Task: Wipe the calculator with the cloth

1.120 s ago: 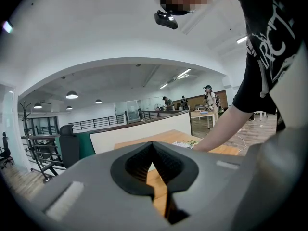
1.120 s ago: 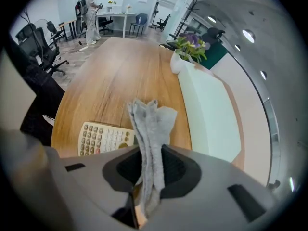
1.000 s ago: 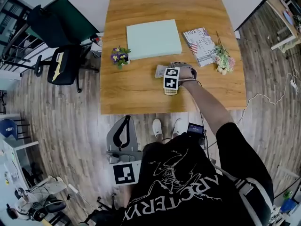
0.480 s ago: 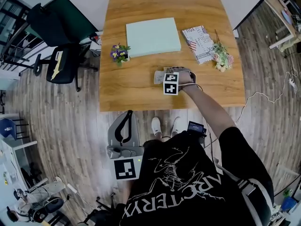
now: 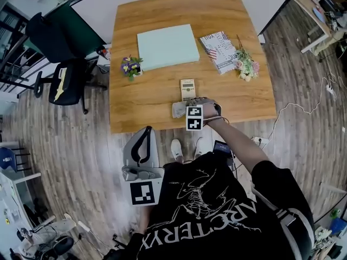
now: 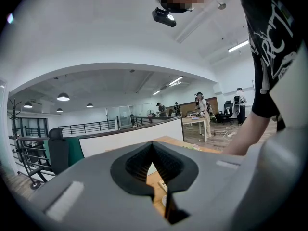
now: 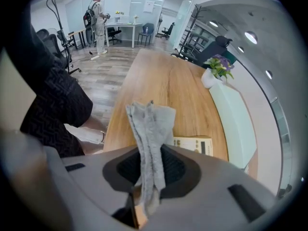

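The beige calculator [image 5: 187, 89] lies flat on the wooden table [image 5: 146, 99], near its front middle. Just in front of it, at the table's near edge, my right gripper [image 5: 183, 110] is shut on a grey cloth [image 5: 178, 110]. In the right gripper view the cloth [image 7: 150, 129] stands folded between the jaws of the right gripper [image 7: 150, 153], with the calculator [image 7: 193, 145] just beyond and to the right, apart from the cloth. My left gripper [image 5: 145, 133] hangs off the table by the person's body. In its own view the left gripper [image 6: 153, 146] is shut on nothing.
A pale green pad [image 5: 166, 46] lies at the back middle of the table. A small flower pot [image 5: 129, 66] stands to its left. A magazine [image 5: 217, 50] and a bouquet [image 5: 245, 65] lie at the right. An office chair [image 5: 68, 83] stands beside the table's left edge.
My right gripper has drawn the cloth back from over the calculator toward the table's near edge, and the calculator now shows in full. The left gripper stays low by the body.
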{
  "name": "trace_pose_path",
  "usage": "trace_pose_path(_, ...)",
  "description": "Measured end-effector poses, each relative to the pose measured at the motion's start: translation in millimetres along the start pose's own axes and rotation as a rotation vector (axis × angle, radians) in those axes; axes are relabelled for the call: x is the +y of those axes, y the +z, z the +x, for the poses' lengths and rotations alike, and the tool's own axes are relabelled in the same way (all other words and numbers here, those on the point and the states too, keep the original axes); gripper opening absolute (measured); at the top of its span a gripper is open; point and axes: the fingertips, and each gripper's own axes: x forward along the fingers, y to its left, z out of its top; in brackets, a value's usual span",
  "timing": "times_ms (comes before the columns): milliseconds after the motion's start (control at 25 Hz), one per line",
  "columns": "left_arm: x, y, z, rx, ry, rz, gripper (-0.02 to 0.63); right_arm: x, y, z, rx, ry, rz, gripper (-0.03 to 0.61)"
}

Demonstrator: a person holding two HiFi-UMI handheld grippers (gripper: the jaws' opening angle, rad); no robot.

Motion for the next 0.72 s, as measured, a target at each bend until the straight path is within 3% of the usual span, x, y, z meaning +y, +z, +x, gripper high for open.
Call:
trace_pose_path(160,-6.0,3.9,3.5,-0.013,-0.023,0.003,0.009,29.7,-0.7,9.4,0.003,0.053,0.002,0.089)
trace_pose_path(440,-8.8,8.5,3.9,-0.023,-0.046,0.022,0.009,31.9,-1.7,12.3,-0.014,0.022,0.051,0.091)
trace_pose_path(600,-9.9,16.3,5.9,-0.034,-0.068,0.04,0.009,19.8,1.9,-4.1,-0.074,-0.075,0.114,0.089)
trace_pose_path(720,-8.8,22.3,10.9,-0.054,-0.083,0.052,0.009,4.7,8.3,-42.3,-0.189,-0.164,0.246,0.09)
